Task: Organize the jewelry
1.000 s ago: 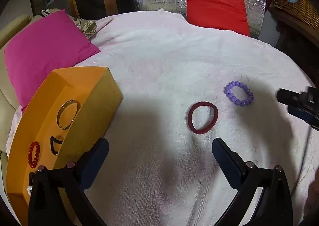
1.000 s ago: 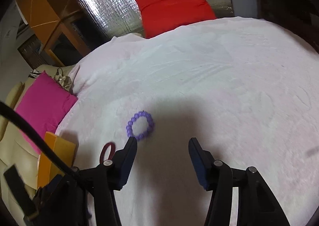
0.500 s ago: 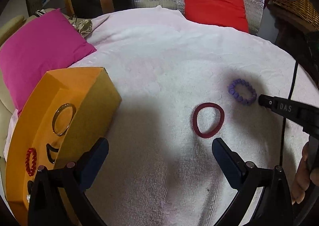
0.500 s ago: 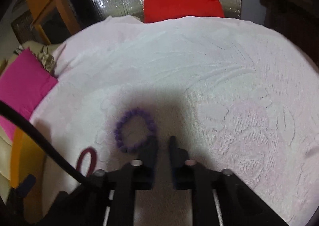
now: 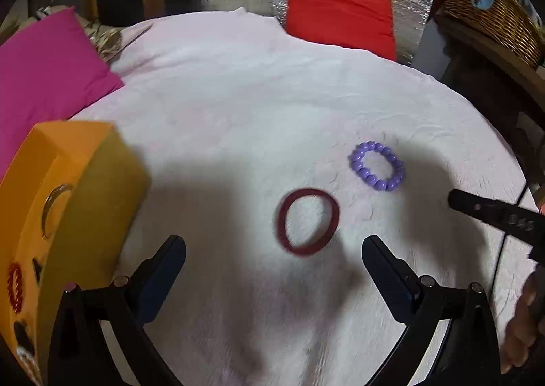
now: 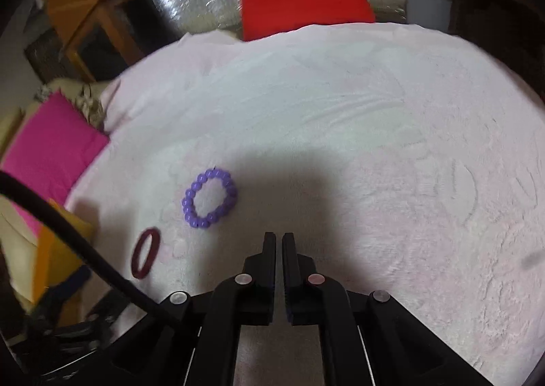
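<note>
Jewelry is lying loose ahead of both tongs on a bed covered in a pale pink blanket [image 5: 238, 86]. The left tongs [image 5: 274, 255] are hanging released, their two dark blue fingers [image 5: 163, 270] spread wide apart with nothing between them. A dark red bangle [image 5: 307, 221] is resting flat on the blanket just past the gap, nearer the right-hand finger. Beyond it and a little to the right, a purple bead bracelet [image 5: 377, 165] is lying flat, near the bangle but apart from it.

The right tongs [image 6: 278, 243] are clenched, the fingers [image 6: 269, 260] standing almost together with only a thin slit between them and gripping nothing. In the right wrist view the bracelet is sitting just ahead and to the left of the tips, not touching them, with the bangle farther left.

At the left edge an orange jewelry box [image 5: 92, 188] is standing open on the blanket, holding a metal bangle [image 5: 54, 207], a red bead bracelet [image 5: 15, 287] and darker pieces too blurred to name. A magenta cushion [image 5: 44, 69] is lying behind the box, and a red cushion [image 5: 340, 8] is leaning against silver foil at the far end.
</note>
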